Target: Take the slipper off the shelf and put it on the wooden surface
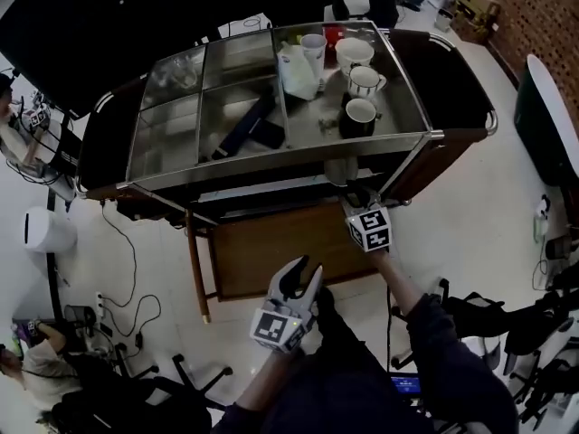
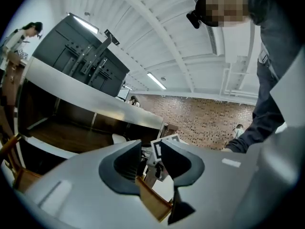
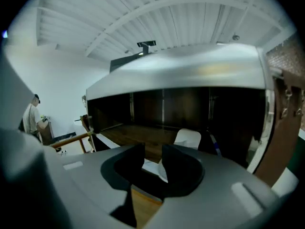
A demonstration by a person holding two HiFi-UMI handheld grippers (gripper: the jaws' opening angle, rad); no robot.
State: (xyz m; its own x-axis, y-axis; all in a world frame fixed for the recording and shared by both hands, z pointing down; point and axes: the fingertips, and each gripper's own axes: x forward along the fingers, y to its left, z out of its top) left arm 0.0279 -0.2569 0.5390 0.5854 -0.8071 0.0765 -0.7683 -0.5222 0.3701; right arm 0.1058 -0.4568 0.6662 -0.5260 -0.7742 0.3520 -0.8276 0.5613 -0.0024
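A white slipper point(image 3: 188, 138) lies on the dark shelf point(image 3: 143, 136) under the cart's glass top, and it also shows as a pale shape point(image 1: 339, 171) through the glass. My right gripper point(image 1: 355, 197) reaches in at the shelf's front edge, a little short of the slipper. Its jaws point(image 3: 152, 159) stand open and nothing is pressed between them. My left gripper point(image 1: 303, 277) hangs lower, in front of the wooden surface point(image 1: 271, 251), with open, empty jaws point(image 2: 151, 156) pointing up at the cart. The right gripper's marker cube point(image 2: 161, 148) shows between them.
On the glass top point(image 1: 172, 143) stand several cups point(image 1: 360, 116) and a white jug point(image 1: 296, 69). Dark items point(image 1: 249, 127) lie under the glass. Cables point(image 1: 127, 269) and chair bases point(image 1: 194, 378) lie on the floor to the left. People stand in the room's background.
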